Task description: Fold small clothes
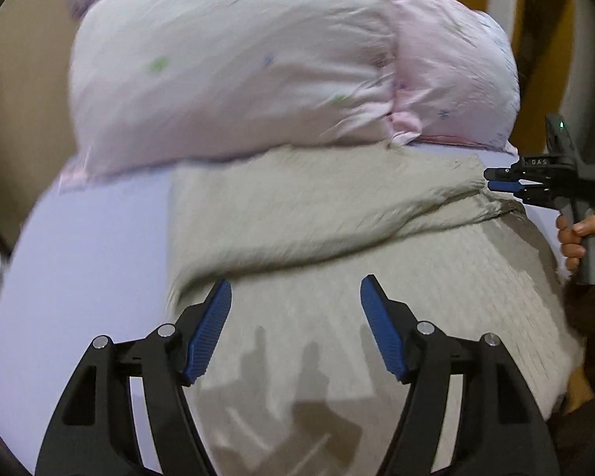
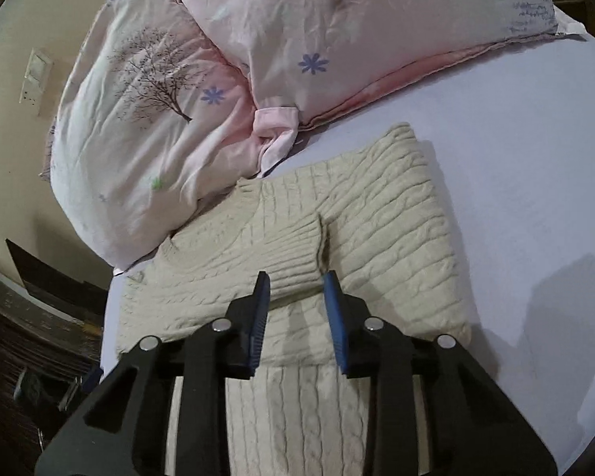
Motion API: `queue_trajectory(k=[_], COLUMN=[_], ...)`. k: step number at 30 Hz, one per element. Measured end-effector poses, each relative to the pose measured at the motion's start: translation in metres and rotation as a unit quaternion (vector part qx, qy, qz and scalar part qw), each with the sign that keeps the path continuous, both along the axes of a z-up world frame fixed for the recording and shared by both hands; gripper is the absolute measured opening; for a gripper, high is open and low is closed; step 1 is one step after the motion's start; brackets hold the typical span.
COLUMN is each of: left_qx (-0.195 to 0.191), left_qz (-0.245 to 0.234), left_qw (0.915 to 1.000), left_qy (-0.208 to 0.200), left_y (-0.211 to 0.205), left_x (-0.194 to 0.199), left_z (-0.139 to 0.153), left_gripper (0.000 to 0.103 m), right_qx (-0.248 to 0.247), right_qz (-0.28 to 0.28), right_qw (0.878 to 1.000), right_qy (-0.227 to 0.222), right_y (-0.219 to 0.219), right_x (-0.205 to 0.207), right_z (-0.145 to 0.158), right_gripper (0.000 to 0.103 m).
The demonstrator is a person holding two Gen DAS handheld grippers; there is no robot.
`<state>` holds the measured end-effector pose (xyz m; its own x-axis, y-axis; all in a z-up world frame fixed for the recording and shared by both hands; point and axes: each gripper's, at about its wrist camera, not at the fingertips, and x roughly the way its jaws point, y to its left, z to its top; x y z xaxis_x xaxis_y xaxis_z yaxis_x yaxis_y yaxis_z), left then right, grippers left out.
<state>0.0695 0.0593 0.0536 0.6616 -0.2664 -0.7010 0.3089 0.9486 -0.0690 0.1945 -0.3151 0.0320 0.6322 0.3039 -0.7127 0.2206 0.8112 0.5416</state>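
- Claw, left [image 1: 295, 327]: jaws spread wide, gripping nothing, above the cream cable-knit sweater [image 1: 337, 317] lying on the bed [image 1: 83, 269]. Right claw [image 1: 490, 184] appears clamped on a raised fold, presumably carrying it over.
- Right view: right claw [image 2: 295, 315], narrow gap, grip unconfirmed; bare sheet rightward, quilt [image 2: 146, 127] crowding the left.

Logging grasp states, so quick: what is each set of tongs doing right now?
Left tongs: open, empty, above the cream sweater.
Right tongs: closing on the sweater's folded cuff; whether it is gripped cannot be told.
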Motion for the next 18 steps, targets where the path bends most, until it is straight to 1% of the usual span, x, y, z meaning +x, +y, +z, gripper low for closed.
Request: queue_trajectory(k=[2,4,7,9,11,12,14,15,17,18], left_qx=[-0.014,-0.023,-0.034,-0.036,-0.038,-0.041,-0.042,-0.041,-0.040,-0.041], left_qz=[0.010,0.018,0.016,0.013,0.008,0.003,-0.003,-0.005,-0.006,-0.005], left_qw=[0.9998,0.9993,0.9989,0.9988,0.9988,0.9987,0.9987,0.9988,0.9988,0.9988], left_qy=[0.012,0.021,0.029,0.029,0.030,0.030,0.028,0.027,0.026,0.026], left_y=[0.016,0.021,0.020,0.015,0.012,0.008,0.003,0.002,0.002,0.003], left_x=[-0.008,-0.012,-0.011,-0.009,-0.008,-0.008,-0.008,-0.009,-0.010,-0.010], left_z=[-0.005,-0.012,-0.018,-0.019,-0.020,-0.020,-0.020,-0.020,-0.020,-0.021], left_gripper=[0.073,0.073,0.074,0.074,0.075,0.075,0.076,0.076,0.077,0.077], right_qx=[-0.017,-0.024,-0.041,-0.068,-0.094,-0.109,-0.136,-0.143,-0.130,-0.110], right_qz=[0.007,0.008,0.000,-0.001,0.004,0.009,0.011,0.013,0.008,-0.001], right_qw=[1.000,0.999,0.999,0.997,0.995,0.993,0.990,0.989,0.991,0.993], right_qy=[0.017,0.030,0.024,0.020,0.028,0.037,0.045,0.044,0.040,0.035], right_y=[0.006,0.009,0.014,0.024,0.034,0.041,0.049,0.051,0.046,0.039], right_x=[0.004,0.008,0.021,0.039,0.057,0.068,0.079,0.080,0.074,0.064], right_z=[-0.006,-0.011,-0.007,-0.001,-0.001,-0.005,-0.010,-0.011,-0.009,-0.007], right_gripper=[0.028,0.027,0.027,0.027,0.033,0.038,0.045,0.046,0.046,0.047])
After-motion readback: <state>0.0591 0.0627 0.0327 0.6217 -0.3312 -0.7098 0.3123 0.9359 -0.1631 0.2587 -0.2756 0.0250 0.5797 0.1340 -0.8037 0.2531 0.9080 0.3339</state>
